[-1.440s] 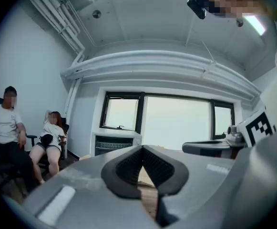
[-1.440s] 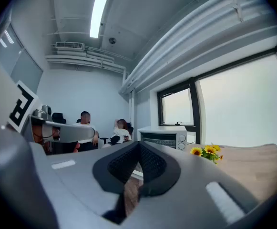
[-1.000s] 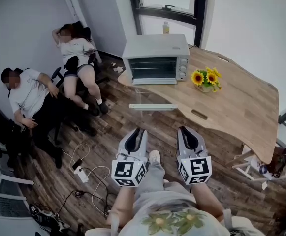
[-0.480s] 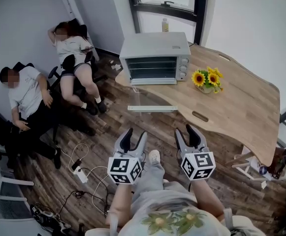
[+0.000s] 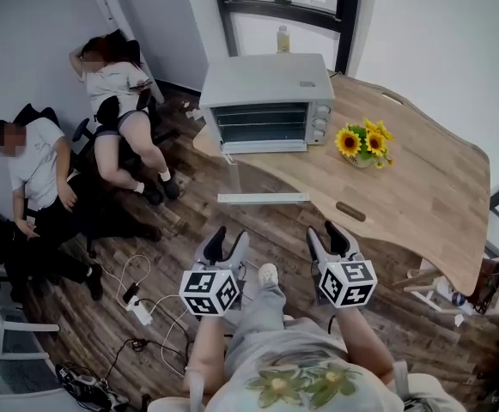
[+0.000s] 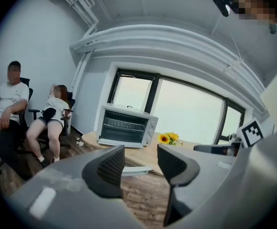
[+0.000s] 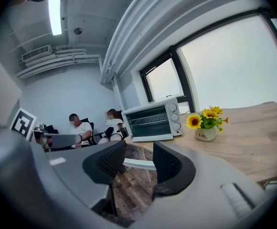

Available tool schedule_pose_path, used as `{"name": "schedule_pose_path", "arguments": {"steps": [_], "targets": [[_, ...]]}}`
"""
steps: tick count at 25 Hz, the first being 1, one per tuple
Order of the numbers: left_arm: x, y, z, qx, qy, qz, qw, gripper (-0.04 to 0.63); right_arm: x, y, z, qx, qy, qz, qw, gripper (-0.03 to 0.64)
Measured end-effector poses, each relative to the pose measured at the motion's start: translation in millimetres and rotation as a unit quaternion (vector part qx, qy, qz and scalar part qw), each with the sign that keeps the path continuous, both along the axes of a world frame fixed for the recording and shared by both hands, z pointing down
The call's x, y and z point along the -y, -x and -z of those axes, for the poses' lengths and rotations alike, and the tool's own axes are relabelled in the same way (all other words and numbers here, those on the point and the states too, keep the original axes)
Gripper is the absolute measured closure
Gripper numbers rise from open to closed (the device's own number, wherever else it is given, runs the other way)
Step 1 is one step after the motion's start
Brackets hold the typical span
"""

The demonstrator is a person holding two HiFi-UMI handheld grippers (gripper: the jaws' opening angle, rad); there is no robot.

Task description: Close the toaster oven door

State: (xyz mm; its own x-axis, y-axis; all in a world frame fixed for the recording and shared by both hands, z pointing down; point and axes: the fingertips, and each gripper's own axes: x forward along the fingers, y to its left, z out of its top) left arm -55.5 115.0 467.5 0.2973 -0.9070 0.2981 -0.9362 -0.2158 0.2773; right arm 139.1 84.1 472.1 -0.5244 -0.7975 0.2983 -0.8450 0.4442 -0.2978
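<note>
A silver toaster oven (image 5: 266, 101) stands at the near-left corner of the wooden table (image 5: 421, 187). Its glass door hangs open toward me, with the white handle bar (image 5: 262, 198) out past the table edge. My left gripper (image 5: 221, 245) is held low over the floor, short of the door and open, with nothing between its jaws. My right gripper (image 5: 334, 239) is beside it, jaws opening and empty. In the left gripper view the oven (image 6: 127, 126) shows beyond the gripper (image 6: 140, 162). The right gripper view has the oven (image 7: 152, 119) and handle bar (image 7: 138, 164) ahead of the gripper (image 7: 139, 162).
A pot of sunflowers (image 5: 361, 142) sits on the table right of the oven. Two people sit on chairs (image 5: 103, 114) at the left wall. A power strip and cables (image 5: 142, 303) lie on the wood floor. A bottle (image 5: 282, 39) stands on the windowsill.
Both grippers have gone from nearly shut to open. They sit slightly lower and closer to my body; the oven and its door have not moved.
</note>
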Motion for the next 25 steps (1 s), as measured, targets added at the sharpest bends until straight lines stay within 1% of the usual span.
{"name": "schedule_pose_path", "arguments": {"steps": [3, 9, 13, 18, 25], "targets": [[18.0, 5.1, -7.3, -0.012, 0.012, -0.005, 0.9999, 0.385, 18.1, 0.2, -14.3, -0.003, 0.020, -0.004, 1.000, 0.430], [54.3, 20.8, -32.4, -0.014, 0.041, -0.003, 0.9990, 0.385, 54.3, 4.3, -37.7, -0.011, 0.052, -0.007, 0.999, 0.430], [74.2, 30.1, -48.2, -0.037, 0.067, -0.006, 0.9971, 0.384, 74.5, 8.0, -53.0, -0.011, 0.068, -0.007, 0.998, 0.430], [97.1, 44.3, -66.1, -0.037, 0.091, -0.010, 0.9951, 0.385, 95.5, 11.0, -75.7, -0.011, 0.094, -0.015, 0.995, 0.430], [125.2, 67.0, -103.3, -0.040, 0.132, -0.012, 0.9904, 0.385, 121.4, 15.9, -106.4, -0.012, 0.126, -0.032, 0.991, 0.430]]}}
